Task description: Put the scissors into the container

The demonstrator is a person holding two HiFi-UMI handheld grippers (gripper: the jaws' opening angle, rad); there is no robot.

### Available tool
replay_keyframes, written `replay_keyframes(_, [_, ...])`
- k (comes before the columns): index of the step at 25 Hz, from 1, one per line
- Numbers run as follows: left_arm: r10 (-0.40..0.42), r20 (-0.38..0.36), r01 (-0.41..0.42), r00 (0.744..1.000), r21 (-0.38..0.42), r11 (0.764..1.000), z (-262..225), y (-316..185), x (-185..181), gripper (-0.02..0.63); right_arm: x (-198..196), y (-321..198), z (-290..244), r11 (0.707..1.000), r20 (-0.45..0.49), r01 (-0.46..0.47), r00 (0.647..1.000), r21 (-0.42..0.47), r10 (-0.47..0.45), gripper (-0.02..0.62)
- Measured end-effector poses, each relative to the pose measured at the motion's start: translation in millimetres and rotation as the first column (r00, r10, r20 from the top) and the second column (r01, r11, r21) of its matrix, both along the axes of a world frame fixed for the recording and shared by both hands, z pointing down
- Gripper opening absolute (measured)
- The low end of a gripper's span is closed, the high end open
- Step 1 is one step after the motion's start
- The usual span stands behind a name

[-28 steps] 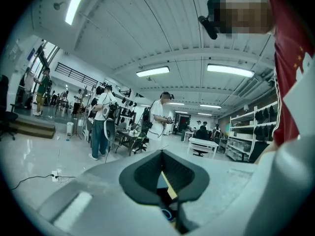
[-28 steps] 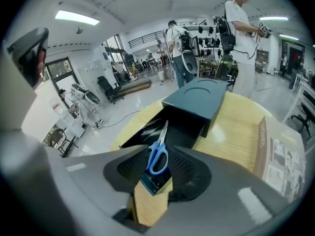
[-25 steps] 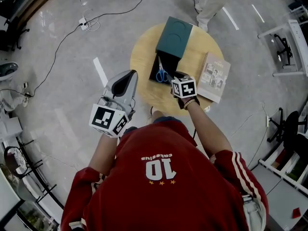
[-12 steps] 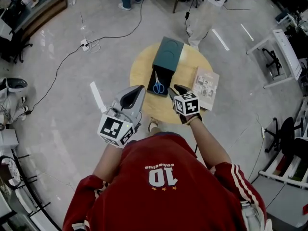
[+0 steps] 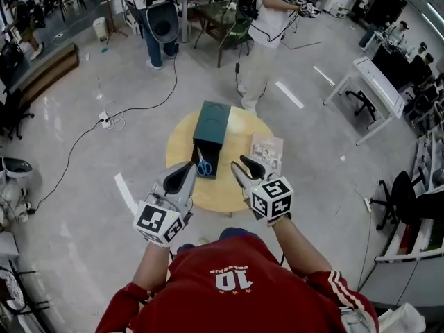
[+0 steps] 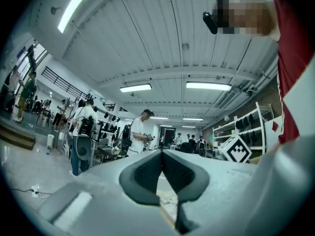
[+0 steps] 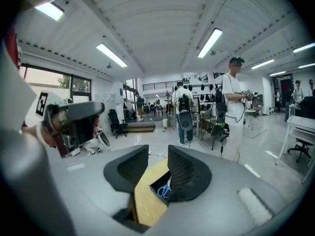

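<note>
The scissors (image 5: 203, 166), with blue handles, lie inside the black open half of the dark green container (image 5: 212, 122) on the round wooden table (image 5: 182, 143). Both grippers are held up on the near side of the table, apart from the container. My left gripper (image 5: 189, 166) is shut with nothing between its pads, as the left gripper view (image 6: 161, 153) shows. My right gripper (image 5: 243, 161) stands slightly open and holds nothing. Between its jaws (image 7: 158, 151) the right gripper view shows the table (image 7: 145, 203) and the scissors (image 7: 164, 191) in the container.
A booklet (image 5: 267, 151) lies on the table's right side. Beyond the table stand two people (image 5: 260, 19), one (image 5: 156, 19) with a backpack. Cables (image 5: 111, 120) and a white strip (image 5: 125, 193) lie on the floor at left. A white desk (image 5: 374, 82) and chairs are at right.
The right gripper has pulled back from the container, leaving the scissors inside. Both grippers have come nearer the person and risen, and the head view has tilted up.
</note>
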State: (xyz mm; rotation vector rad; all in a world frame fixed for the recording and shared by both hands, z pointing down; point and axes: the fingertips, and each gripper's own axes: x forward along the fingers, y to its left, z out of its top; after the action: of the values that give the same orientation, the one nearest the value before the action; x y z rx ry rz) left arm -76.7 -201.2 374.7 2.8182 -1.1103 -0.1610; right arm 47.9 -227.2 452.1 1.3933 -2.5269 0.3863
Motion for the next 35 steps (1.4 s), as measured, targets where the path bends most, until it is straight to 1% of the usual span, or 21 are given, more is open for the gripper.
replay_keyframes(3, [0.011, 0.002, -0.011, 1.000, 0.034, 0.999, -15.6, 3.2, 15.0, 0.002, 10.7, 13.5, -44.4, 0.997, 0.046, 0.000, 0.999, 0.083, -0.004, 0.110])
replay_keyframes(7, [-0.003, -0.004, 0.003, 1.000, 0.044, 0.999, -29.7, 14.2, 29.8, 0.002, 22.0, 39.3, -78.2, 0.991, 0.065, 0.030, 0.997, 0.127, -0.039, 0.061])
replay_keyframes(10, [-0.018, -0.013, 0.019, 1.000, 0.043, 0.999, -33.7, 23.5, 36.8, 0.002, 29.9, 55.7, -85.5, 0.988, 0.057, 0.053, 0.996, 0.147, -0.062, 0.042])
replay_keyframes(13, [-0.032, -0.016, 0.033, 0.999, 0.041, 0.999, -33.8, 27.7, 43.1, 0.002, 41.2, 65.4, -85.9, 0.985, 0.066, 0.050, 0.996, 0.166, -0.061, 0.010])
replay_keyframes(16, [-0.032, -0.014, 0.032, 0.999, 0.046, 0.998, -36.7, 32.8, 47.8, 0.002, 51.5, 72.9, -93.7, 0.975, 0.073, 0.043, 0.996, 0.219, -0.060, 0.003])
replay_keyframes(19, [-0.052, -0.003, 0.052, 0.999, 0.057, 0.997, -41.5, 38.5, 48.0, 0.002, 61.4, 80.7, -108.4, 0.962, 0.091, 0.019, 0.995, 0.272, -0.045, 0.003])
replay_keyframes(23, [-0.084, 0.007, 0.083, 0.996, 0.059, 0.995, -42.2, 45.9, 44.2, 0.002, 65.5, 84.9, -109.2, 0.962, 0.087, 0.011, 0.996, 0.271, -0.036, 0.003])
replay_keyframes(26, [-0.093, 0.013, 0.092, 0.996, 0.058, 0.994, -41.7, 50.9, 45.0, 0.002, 70.2, 86.1, -104.2, 0.968, 0.081, 0.003, 0.996, 0.250, -0.024, 0.002])
replay_keyframes(31, [-0.093, 0.006, 0.093, 0.996, 0.056, 0.994, -40.7, 51.2, 46.0, 0.002, 70.9, 84.4, -102.1, 0.971, 0.071, 0.003, 0.997, 0.238, -0.021, 0.002])
replay_keyframes(35, [-0.090, 0.013, 0.089, 0.996, 0.059, 0.994, -40.5, 52.7, 46.5, 0.002, 69.1, 86.6, -106.3, 0.964, 0.063, 0.006, 0.998, 0.266, -0.024, 0.002])
